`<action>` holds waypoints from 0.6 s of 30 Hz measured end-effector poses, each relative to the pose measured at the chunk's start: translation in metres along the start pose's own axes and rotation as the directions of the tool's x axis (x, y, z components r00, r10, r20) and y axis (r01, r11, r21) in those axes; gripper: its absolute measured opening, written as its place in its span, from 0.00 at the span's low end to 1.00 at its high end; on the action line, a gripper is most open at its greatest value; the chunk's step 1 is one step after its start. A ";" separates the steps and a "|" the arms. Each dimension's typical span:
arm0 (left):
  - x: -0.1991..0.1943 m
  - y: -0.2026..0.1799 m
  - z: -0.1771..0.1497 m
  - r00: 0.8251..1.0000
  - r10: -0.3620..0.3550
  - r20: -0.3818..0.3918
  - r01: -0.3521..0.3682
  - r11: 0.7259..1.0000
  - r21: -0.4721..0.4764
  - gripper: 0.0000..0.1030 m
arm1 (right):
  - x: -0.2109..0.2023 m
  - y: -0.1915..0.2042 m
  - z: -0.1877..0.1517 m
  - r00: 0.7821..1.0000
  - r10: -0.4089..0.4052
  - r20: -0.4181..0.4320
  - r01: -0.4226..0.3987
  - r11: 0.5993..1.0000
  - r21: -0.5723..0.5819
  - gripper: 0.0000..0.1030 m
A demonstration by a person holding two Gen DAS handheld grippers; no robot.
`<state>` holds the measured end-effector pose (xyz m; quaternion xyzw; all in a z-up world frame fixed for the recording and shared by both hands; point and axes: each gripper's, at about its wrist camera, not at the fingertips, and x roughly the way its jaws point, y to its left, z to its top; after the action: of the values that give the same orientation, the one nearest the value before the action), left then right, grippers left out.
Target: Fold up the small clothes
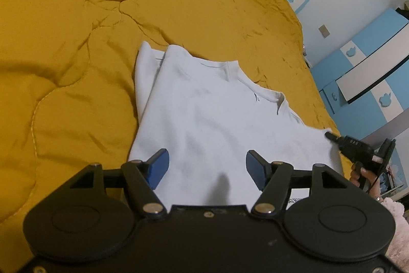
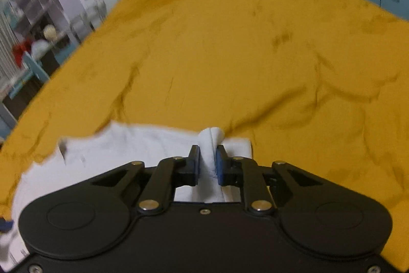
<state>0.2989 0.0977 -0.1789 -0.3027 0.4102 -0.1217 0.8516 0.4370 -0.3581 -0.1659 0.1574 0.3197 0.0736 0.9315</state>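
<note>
Bed covered by a creased mustard quilt [image 1: 102,17], filling most of both views. White shirt [image 1: 212,114] laid flat on the quilt near its right edge, collar away from the left camera, one side already folded under so a doubled edge is seen at far left. Blue-and-white cabinet [image 1: 368,63] stood beyond the bed at right, apple cut-outs on its doors; cluttered shelves seen blurred at far left of the right view. Left hand-held gripper [image 1: 207,168] held over the near hem of the shirt, jaws spread wide, blue pads [image 1: 161,165] well apart, nothing pinched between them; whether the pads touch the cloth cannot be told. Right hand-held gripper [image 2: 207,163] nearly closed, a pinched-up ridge of white shirt cloth [image 2: 209,145] clamped between its pads and bunched above them. From the left view the right gripper's tips are seen at the shirt's right corner [image 1: 328,134], with fingers of the person's hand [image 1: 358,173] on its handle and a fluffy pink sleeve [image 1: 391,211] at the frame edge. Right view motion-blurred; fine detail not readable.
</note>
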 end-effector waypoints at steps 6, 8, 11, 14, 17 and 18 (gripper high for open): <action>-0.001 -0.003 -0.003 1.000 0.015 0.005 -0.015 1.000 0.010 0.69 | 0.038 -0.018 -0.005 0.988 -0.099 -0.119 0.101 0.995 0.010 0.11; -0.001 -0.005 -0.003 1.000 0.023 0.006 -0.023 1.000 0.016 0.69 | 0.038 -0.024 -0.009 0.990 -0.086 -0.109 0.090 0.995 0.035 0.11; -0.009 -0.008 0.001 0.999 0.010 0.038 -0.010 1.000 -0.010 0.69 | 0.013 -0.021 -0.007 0.994 -0.082 -0.070 0.087 0.994 0.067 0.24; -0.020 -0.013 0.010 0.994 -0.029 0.107 0.030 1.000 -0.009 0.74 | -0.026 0.002 -0.012 0.999 -0.007 -0.040 0.009 0.999 0.033 0.28; -0.015 -0.015 0.015 0.994 -0.045 0.096 0.047 0.999 -0.015 0.74 | -0.076 0.024 -0.034 0.991 0.126 -0.054 -0.126 0.992 -0.004 0.32; -0.011 -0.015 0.015 0.996 -0.036 0.084 0.037 0.999 -0.009 0.74 | -0.088 0.030 -0.044 0.985 0.159 -0.065 -0.160 0.987 -0.014 0.37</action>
<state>0.3046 0.0970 -0.1555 -0.3196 0.3691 -0.1223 0.8641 0.3392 -0.3397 -0.1384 0.1709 0.3350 0.1559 0.9134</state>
